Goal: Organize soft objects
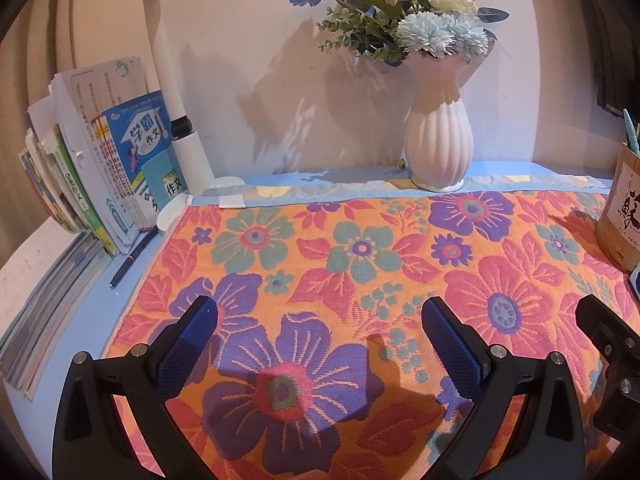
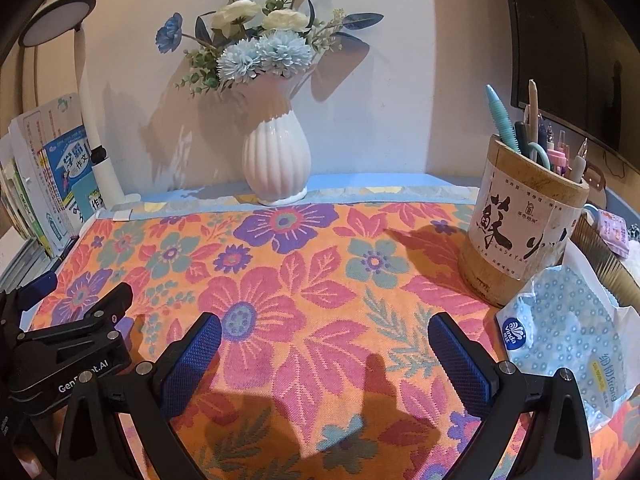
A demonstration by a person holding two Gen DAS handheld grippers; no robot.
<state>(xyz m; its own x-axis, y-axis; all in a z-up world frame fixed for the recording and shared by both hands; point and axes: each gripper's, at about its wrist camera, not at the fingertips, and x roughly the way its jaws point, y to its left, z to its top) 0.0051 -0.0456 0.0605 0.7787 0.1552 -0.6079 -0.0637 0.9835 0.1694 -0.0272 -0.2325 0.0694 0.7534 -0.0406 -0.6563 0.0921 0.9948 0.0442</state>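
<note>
A floral towel (image 1: 360,248) in orange, pink and purple lies spread flat over the blue desk; the right wrist view shows it too (image 2: 320,248). My left gripper (image 1: 320,312) hovers open over the towel's near left part, nothing between its blue pads. My right gripper (image 2: 325,324) is open as well, over the towel's near right part, and holds nothing. A soft pack of tissues (image 2: 560,332) in blue dotted wrap lies just right of the right gripper. Each gripper shows at the edge of the other's view.
A white ribbed vase (image 1: 438,148) of flowers stands at the towel's far edge. A bamboo pen holder (image 2: 520,232) sits on the towel's right side, with a basket (image 2: 604,256) behind it. Books (image 1: 100,168), a white lamp (image 1: 168,80) and a pen (image 1: 132,258) are at the left.
</note>
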